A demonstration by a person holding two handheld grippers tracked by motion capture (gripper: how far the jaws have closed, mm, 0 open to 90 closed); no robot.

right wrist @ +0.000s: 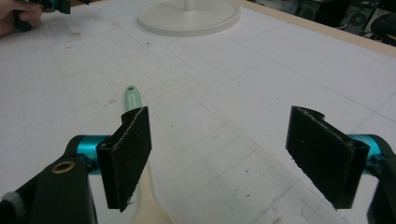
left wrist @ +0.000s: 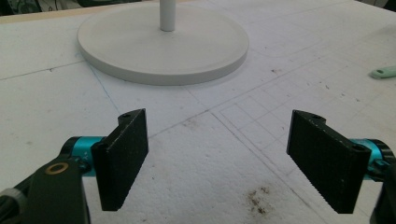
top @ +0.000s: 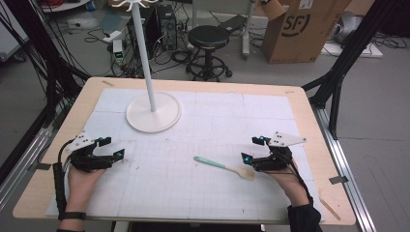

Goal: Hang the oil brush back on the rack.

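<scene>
A spatula [top: 220, 165] with a mint-green handle and a pale head lies flat on the white gridded mat [top: 193, 193], right of centre. My right gripper [top: 252, 149] rests just beside its head, jaws wide apart and holding nothing. In the right gripper view the spatula [right wrist: 133, 98] runs under the left jaw, not into the gap of the right gripper [right wrist: 217, 158]. My left gripper [top: 112, 148] sits at the mat's left side, also open and empty. The left gripper view shows the left gripper [left wrist: 217, 158] over bare mat, with the spatula's handle tip [left wrist: 385, 72] far right.
A white stand with a round base [top: 153, 118] and tall pole rises at the back left of the mat; the base [left wrist: 163, 46] lies ahead of the left gripper. The wooden table edge [top: 319, 159] frames the mat. A stool and a cardboard box stand on the floor beyond.
</scene>
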